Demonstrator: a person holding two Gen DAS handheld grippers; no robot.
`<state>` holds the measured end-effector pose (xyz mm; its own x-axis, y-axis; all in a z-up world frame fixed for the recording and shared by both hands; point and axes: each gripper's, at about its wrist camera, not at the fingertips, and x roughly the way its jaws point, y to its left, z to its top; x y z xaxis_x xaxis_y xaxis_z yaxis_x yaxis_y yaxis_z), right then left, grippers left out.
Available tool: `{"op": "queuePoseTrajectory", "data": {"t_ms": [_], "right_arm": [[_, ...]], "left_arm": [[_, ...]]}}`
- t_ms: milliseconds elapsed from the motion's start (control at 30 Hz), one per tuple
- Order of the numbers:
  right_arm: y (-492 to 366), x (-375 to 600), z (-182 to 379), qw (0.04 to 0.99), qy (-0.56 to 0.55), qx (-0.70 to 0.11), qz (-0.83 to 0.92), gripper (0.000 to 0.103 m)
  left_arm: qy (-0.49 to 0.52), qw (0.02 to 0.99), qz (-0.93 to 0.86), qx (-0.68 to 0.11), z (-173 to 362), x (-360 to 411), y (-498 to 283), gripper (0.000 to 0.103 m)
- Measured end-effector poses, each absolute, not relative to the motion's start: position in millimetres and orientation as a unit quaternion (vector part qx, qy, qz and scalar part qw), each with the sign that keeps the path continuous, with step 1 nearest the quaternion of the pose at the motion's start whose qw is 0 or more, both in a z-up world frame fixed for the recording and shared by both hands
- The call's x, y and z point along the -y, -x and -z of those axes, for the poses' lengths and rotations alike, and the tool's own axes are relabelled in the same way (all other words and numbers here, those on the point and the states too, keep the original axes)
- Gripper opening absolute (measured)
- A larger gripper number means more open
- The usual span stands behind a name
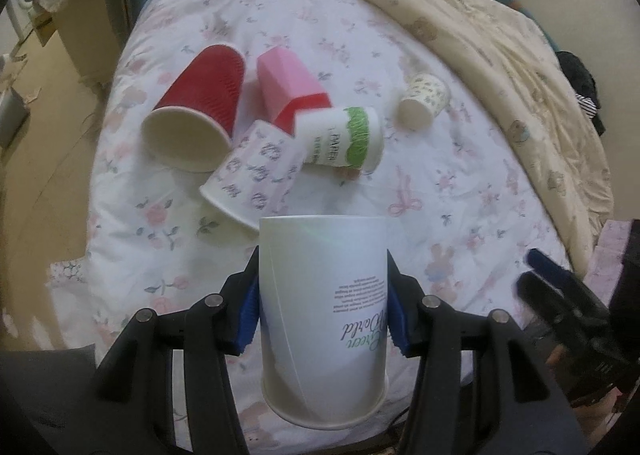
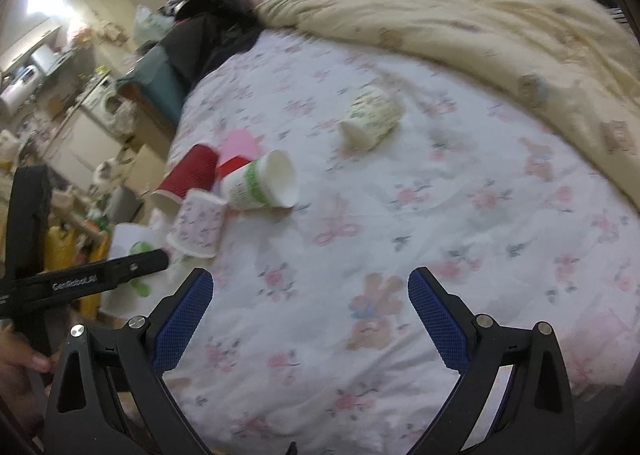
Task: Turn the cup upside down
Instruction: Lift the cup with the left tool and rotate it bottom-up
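Note:
My left gripper (image 1: 322, 295) is shut on a tall white paper cup (image 1: 320, 315) with printed text. The cup is held above the bed, its open rim toward the camera and its base pointing away. In the right wrist view this cup (image 2: 128, 243) shows at the left, partly hidden behind the left gripper's black finger. My right gripper (image 2: 310, 307) is open and empty above the floral sheet (image 2: 400, 215); it also shows in the left wrist view (image 1: 532, 271) at the right edge.
Several cups lie on their sides on the sheet: a red ribbed cup (image 1: 196, 103), a pink and red cup (image 1: 290, 85), a white cup with a green band (image 1: 344, 137), a floral cup (image 1: 252, 179), a small patterned cup (image 1: 424, 99). A cream duvet (image 1: 500, 55) is bunched at the right.

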<state>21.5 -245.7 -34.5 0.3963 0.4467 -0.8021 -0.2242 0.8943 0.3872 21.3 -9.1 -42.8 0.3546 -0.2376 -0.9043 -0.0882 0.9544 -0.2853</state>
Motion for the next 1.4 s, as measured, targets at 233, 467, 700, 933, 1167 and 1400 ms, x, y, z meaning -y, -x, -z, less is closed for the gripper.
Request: {"op": "queuePoseTrajectory", "data": {"t_ms": [233,467,700,933,1167,1400], "right_arm": [[-27.6,223.1,58.0,0.773,-0.143,-0.562,-0.256,0.1],[-16.5,198.4,58.1,0.755,-0.12,-0.57,-0.301,0.1],[-11.8,185.8,56.4,0.729,-0.143,-0.571,-0.348,0.1],[-16.0,183.8,65.0,0.715,-0.156,-0.585,-0.35,0.1],[-16.8,186.0,70.3,0.707,-0.156,-0.599,-0.342,0.1],[-12.0,177.8,70.8,0.704,-0.137,-0.6,-0.354,0.1]], "left_arm": [[0.161,0.809,0.049,-0.563,47.1,10.5,-25.9,0.049],[0.176,0.802,0.058,-0.568,49.4,9.2,-24.9,0.049],[0.163,0.798,0.093,-0.573,49.3,28.6,-24.4,0.049],[0.167,0.793,0.094,-0.578,50.9,25.5,-22.7,0.049],[0.168,0.796,0.094,-0.575,47.9,24.3,-22.8,0.05],[0.157,0.799,0.108,-0.57,43.1,31.0,-20.7,0.05]]}}
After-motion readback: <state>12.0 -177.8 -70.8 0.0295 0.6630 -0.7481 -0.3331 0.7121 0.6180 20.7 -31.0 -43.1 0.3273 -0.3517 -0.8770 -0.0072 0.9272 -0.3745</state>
